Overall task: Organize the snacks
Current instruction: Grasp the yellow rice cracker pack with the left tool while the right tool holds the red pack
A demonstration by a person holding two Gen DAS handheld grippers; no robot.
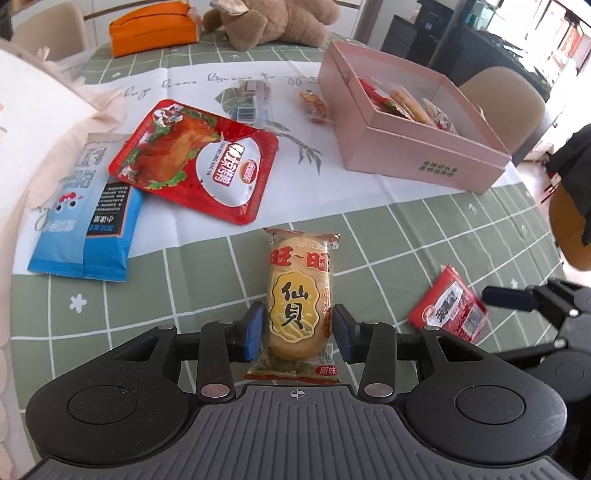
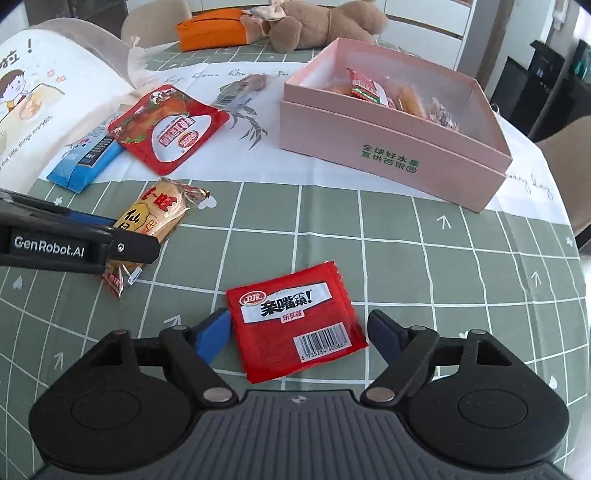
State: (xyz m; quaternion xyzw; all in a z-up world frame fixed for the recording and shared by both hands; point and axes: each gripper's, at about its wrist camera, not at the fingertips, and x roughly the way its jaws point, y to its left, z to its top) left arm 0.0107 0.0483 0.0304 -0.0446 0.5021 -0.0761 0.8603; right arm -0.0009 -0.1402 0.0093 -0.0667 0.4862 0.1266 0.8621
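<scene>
My left gripper (image 1: 297,325) is open around a yellow rice cracker packet (image 1: 299,302) lying on the green checked tablecloth; its pads sit close to both sides, with small gaps. The packet also shows in the right wrist view (image 2: 155,218). My right gripper (image 2: 299,332) is open around a flat red spicy snack packet (image 2: 295,325), also seen in the left wrist view (image 1: 448,306). A pink box (image 2: 388,147) holding several snacks stands behind. A red chicken pouch (image 1: 195,162) and a blue packet (image 1: 85,221) lie at the left.
A cream tote bag (image 2: 44,99) lies at the far left. An orange pouch (image 1: 155,29) and a brown plush toy (image 1: 273,22) sit at the table's back. A clear wrapped snack (image 1: 251,99) and a small orange snack (image 1: 314,105) lie near the box.
</scene>
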